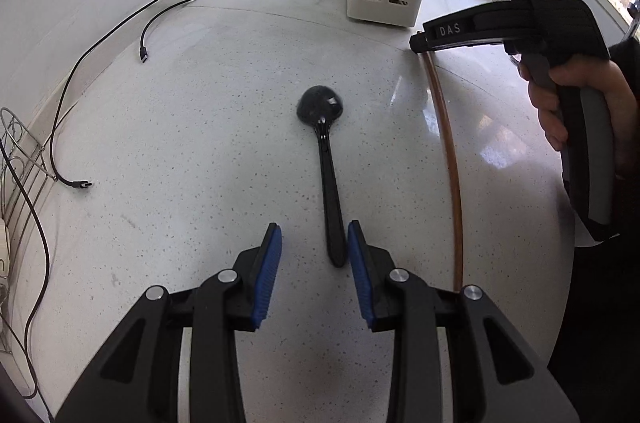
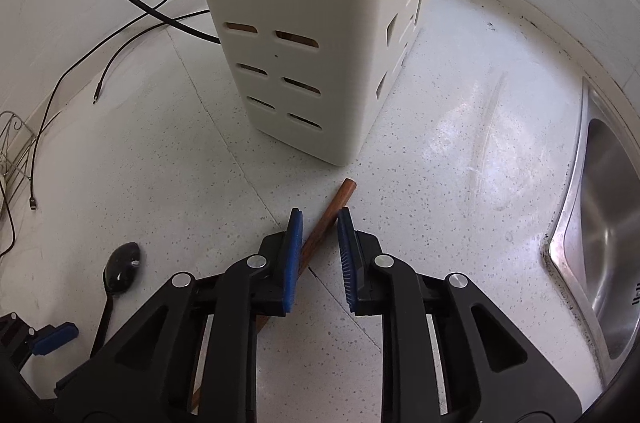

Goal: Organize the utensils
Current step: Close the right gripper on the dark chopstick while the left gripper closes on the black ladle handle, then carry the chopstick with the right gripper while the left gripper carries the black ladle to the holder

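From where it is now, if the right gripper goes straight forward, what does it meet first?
Probably the wooden stick lying between its open fingers; beyond that, the cream utensil holder. Depth is unclear.

One legible mark: "DAS" in pale letters on the black body of the right gripper (image 1: 450,32) (left wrist view). Box print behind utensil caddy (image 2: 304,35) unreadable.

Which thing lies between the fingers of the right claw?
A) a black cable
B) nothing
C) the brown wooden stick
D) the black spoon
C: in the right wrist view the brown wooden stick lies on the counter, passing between the open fingers of the right claw, while the black spoon lies far to its left.
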Tool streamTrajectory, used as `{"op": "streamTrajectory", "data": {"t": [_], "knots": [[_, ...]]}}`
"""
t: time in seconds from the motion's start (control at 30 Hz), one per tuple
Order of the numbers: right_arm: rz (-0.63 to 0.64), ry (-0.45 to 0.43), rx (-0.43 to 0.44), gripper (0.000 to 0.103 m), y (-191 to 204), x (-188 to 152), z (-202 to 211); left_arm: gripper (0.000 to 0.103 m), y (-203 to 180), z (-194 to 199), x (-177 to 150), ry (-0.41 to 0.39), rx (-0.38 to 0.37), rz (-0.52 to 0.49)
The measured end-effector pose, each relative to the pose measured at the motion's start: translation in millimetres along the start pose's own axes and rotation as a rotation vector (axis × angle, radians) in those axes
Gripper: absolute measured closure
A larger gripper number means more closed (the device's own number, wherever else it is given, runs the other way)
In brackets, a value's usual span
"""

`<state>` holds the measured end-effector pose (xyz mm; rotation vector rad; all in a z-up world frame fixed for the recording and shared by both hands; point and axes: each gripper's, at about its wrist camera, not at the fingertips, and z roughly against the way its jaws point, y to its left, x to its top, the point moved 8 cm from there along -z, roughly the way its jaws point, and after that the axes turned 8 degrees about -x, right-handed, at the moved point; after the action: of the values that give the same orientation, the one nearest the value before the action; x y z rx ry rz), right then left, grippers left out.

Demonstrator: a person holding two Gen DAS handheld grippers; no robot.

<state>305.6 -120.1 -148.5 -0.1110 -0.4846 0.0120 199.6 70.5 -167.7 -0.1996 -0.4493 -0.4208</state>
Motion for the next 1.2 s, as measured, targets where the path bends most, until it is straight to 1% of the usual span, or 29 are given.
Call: {"op": "streamTrajectory", "data": {"t": [0.1, 0.17, 0.2, 0.23, 0.27, 0.3, 0.37, 0.43, 0.5, 0.57, 0.67, 0.77, 0.93, 1.03, 1.1, 1.2], "knots": [[0.017, 0.007, -0.042, 0.081, 5.7, 2.9, -4.1, 0.069, -1.4, -0.8, 0.2, 0.001, 0.009, -0.013], [0.03, 0.005, -0.077, 0.081, 8.8, 4.6, -4.9, 0.072, -1.3, -1.4, 1.1, -0.005, 0.011, -0.013], [0.034, 0.004, -0.09, 0.082, 10.4, 4.8, -5.0, 0.077, -1.7, -1.7, 1.4, -0.007, 0.014, -0.01], [0.041, 0.001, -0.095, 0.085, 12.3, 5.0, -5.1, 0.087, -3.2, 0.4, -1.3, -0.011, 0.02, -0.008], [0.044, -0.003, -0.091, 0.089, 17.5, 2.6, -3.9, 0.09, -2.6, 1.9, -1.5, -0.014, 0.028, -0.003], [0.045, -0.007, -0.092, 0.091, 19.7, 1.9, -3.3, 0.093, -1.5, 3.2, -2.0, -0.018, 0.028, 0.006], [0.04, -0.015, -0.1, 0.093, 21.6, 0.4, -1.5, 0.093, 0.9, 4.4, -2.0, -0.023, 0.013, 0.02], [0.018, -0.017, -0.091, 0.094, 19.5, 0.2, -2.0, 0.093, 0.6, 4.5, -2.0, -0.019, 0.015, 0.016], [-0.014, -0.018, -0.067, 0.096, 14.1, -0.1, -2.4, 0.093, -0.5, 8.1, -0.3, -0.03, 0.005, 0.02], [-0.054, -0.024, -0.023, 0.096, 8.9, 1.7, -3.1, 0.093, -1.4, 15.9, 3.9, -0.053, -0.008, 0.031], [-0.114, -0.082, 0.061, 0.097, -3.6, 3.6, 7.5, 0.093, -2.6, 32.0, 14.5, -0.099, -0.025, 0.049], [-0.156, -0.163, 0.12, 0.096, -15.9, 10.5, 23.3, 0.093, -3.4, 44.3, 23.5, -0.12, -0.036, 0.068], [-0.187, -0.315, 0.192, 0.097, -30.0, 21.1, 58.0, 0.093, -8.0, 60.3, 41.4, -0.17, -0.031, 0.065], [-0.194, -0.418, 0.215, 0.097, -35.5, 28.3, 82.5, 0.093, -13.1, 64.8, 53.4, -0.208, -0.038, 0.064], [-0.189, -0.479, 0.215, 0.097, -40.1, 33.3, 99.6, 0.093, -20.7, 65.3, 59.0, -0.22, -0.046, 0.054], [-0.173, -0.539, 0.212, 0.097, -45.0, 38.4, 119.2, 0.093, -32.4, 67.0, 65.4, -0.236, -0.054, 0.033]]}}
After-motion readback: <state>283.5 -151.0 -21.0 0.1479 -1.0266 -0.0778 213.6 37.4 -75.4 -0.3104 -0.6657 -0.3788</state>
